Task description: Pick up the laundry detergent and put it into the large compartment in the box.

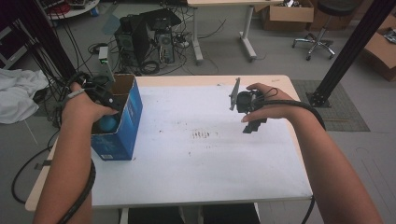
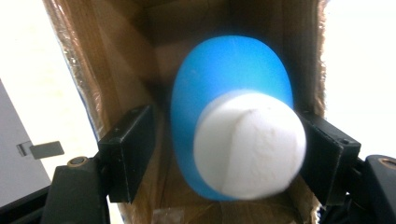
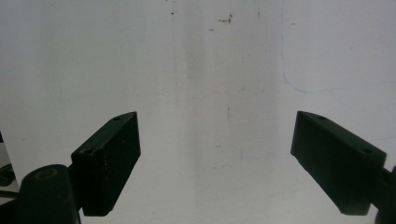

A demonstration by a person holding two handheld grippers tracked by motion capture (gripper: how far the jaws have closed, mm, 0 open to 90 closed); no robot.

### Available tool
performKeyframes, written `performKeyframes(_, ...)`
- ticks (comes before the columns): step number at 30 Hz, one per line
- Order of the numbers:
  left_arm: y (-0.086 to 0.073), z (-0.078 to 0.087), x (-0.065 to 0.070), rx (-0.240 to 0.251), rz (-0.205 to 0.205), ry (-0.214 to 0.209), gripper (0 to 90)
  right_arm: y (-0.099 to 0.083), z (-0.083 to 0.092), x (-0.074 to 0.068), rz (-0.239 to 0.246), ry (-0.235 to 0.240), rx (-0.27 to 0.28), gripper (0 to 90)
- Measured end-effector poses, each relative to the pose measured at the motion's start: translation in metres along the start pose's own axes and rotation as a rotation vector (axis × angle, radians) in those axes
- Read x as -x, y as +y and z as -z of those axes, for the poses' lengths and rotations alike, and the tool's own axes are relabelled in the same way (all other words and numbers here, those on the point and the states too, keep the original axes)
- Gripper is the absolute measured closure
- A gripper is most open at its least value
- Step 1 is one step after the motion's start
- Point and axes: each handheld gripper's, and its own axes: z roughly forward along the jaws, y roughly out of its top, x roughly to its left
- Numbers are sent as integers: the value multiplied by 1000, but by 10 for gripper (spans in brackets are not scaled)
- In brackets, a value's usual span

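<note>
The left claw was inside the open top of a tall blue cardboard box with a plain brown inside. Between its two black jaws sat a smooth blue egg-shaped thing with a flat white end. The right jaw looked like it was touching the white end, and the left jaw stood a little apart from the blue side. I could not tell for sure if the claw was squeezing the thing or had just let go. From the high view, the left claw reached down into the blue cardboard box, which stood near the left edge of the white desk, and a bit of the blue egg-shaped thing showed at the box opening under the hand. The right claw was wide open, held nothing, and looked down at the bare desk top. In the high view the right claw hung above the desk, well apart from the box. The job seemed to be moving the blue thing in or out of the box. To do it well, the left claw should go slow and straight, along the box, so the round thing would not bump the brown walls or tip the tall box over. The grip should be snug, because the smooth shape could slip. The right claw could come over and hold the box steady.
</note>
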Motion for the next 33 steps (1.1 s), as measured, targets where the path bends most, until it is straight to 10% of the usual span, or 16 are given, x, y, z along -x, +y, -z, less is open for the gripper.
performKeyframes(33,-7,61,18,57,-58,50,154,-2,8,-4,-2,-11,5,159)
